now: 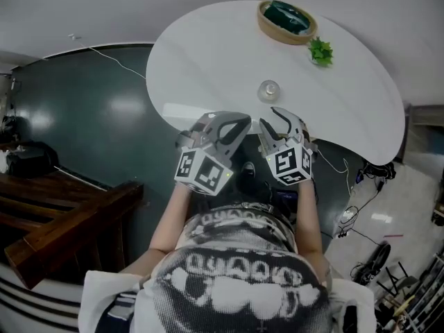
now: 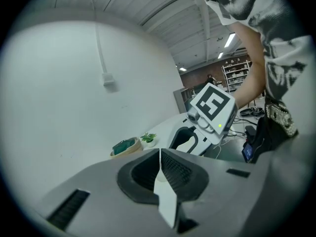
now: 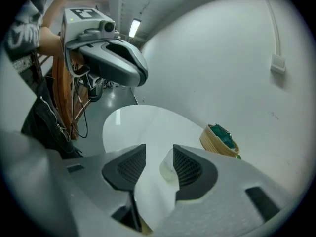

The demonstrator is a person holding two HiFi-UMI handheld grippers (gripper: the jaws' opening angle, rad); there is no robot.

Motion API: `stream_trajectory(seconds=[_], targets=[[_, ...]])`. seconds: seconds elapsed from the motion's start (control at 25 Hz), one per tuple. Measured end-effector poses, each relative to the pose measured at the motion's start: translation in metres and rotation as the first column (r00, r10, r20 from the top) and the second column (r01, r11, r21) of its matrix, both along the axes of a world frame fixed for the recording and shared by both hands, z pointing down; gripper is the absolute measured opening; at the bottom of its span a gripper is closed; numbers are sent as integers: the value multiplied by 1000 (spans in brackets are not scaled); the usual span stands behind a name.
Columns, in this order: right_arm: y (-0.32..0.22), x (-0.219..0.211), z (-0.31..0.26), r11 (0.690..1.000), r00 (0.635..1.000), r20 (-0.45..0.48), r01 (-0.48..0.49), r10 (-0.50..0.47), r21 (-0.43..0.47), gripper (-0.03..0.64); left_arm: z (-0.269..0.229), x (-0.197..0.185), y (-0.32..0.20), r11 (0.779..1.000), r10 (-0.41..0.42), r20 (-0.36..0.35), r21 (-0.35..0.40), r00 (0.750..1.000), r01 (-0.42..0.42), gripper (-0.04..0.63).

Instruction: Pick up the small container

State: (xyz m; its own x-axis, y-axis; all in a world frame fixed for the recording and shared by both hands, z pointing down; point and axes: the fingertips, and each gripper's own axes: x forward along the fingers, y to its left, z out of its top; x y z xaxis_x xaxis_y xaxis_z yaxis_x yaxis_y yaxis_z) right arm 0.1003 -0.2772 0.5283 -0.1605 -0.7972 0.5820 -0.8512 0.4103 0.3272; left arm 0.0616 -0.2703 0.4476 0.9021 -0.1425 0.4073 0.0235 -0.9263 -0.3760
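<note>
The small container [image 1: 268, 90] is a clear, round, low jar standing on the white table [image 1: 208, 54]. Both grippers hover side by side over the table's near edge, short of the jar. My right gripper [image 1: 272, 121] is open, with a clear gap between its dark ribbed pads and nothing in it. In the right gripper view [image 3: 159, 164] the small container [image 3: 167, 168] shows ahead on the table, partly hidden behind the right-hand pad. My left gripper [image 1: 236, 123] is shut on nothing, and in its own view [image 2: 159, 154] the pads meet.
A woven basket [image 1: 286, 21] with a dark green thing in it sits at the table's far edge, a small green plant [image 1: 320, 50] to its right. Dark floor lies left of the table; cables and gear lie on the floor at the right.
</note>
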Motion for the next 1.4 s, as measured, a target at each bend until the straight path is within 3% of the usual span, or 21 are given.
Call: stream_trajectory(seconds=[0.44, 0.76, 1.16, 1.4], targets=[[-43, 38, 42, 992, 997, -25, -70, 67, -101, 354, 7, 10, -33, 1000, 19, 13, -17, 1000, -18, 9], [-68, 56, 81, 974, 983, 94, -137, 156, -182, 383, 20, 20, -50, 999, 45, 42, -21, 998, -45, 9], [-87, 49, 120, 954, 979, 116, -134, 170, -270, 382, 33, 22, -66, 997, 72, 73, -46, 995, -69, 9], [-92, 50, 129, 941, 960, 145, -193, 239, -277, 342, 36, 19, -77, 996, 83, 74, -49, 994, -79, 9]])
